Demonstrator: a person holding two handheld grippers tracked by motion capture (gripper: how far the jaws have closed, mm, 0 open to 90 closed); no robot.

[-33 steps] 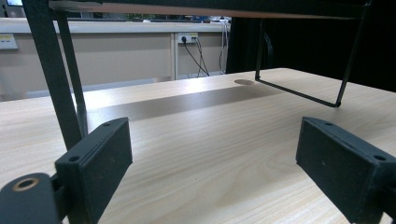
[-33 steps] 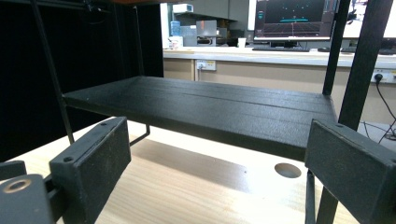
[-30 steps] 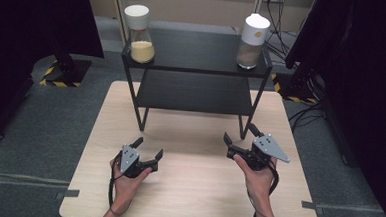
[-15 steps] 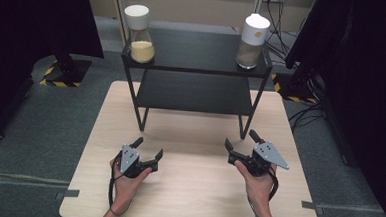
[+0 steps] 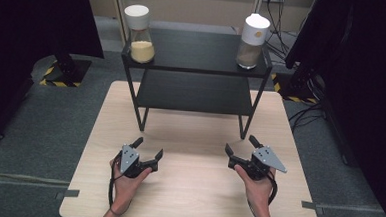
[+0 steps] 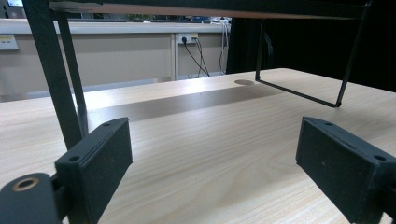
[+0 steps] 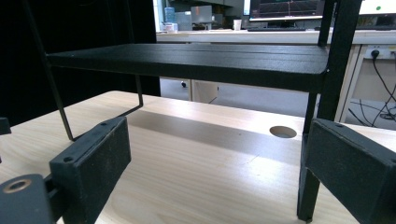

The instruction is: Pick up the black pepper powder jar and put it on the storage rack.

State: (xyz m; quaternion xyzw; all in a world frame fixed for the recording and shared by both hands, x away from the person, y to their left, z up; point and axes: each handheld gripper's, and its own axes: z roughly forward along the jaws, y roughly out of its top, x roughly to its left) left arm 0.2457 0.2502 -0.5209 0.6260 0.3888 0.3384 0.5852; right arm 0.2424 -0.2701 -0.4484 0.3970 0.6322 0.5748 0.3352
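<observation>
Resting on the tabletop (image 5: 194, 138), both grippers wait, fingers wide and empty.
Nearest them stands the black shelf (image 5: 195, 71), its two jars (image 5: 142, 35) (image 5: 251, 40) untouched on top, well apart from left gripper (image 5: 147, 154) and right gripper (image 5: 239, 146); nothing looks begun.

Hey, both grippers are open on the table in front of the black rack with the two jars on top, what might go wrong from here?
The glass jar of yellow grains and the white-lidded jar of brown powder stand near the top shelf's ends, so a clumsy grasp might tip one off. The black metal rack has thin legs just ahead of the left gripper and right gripper; a lifting hand may knock it.
</observation>
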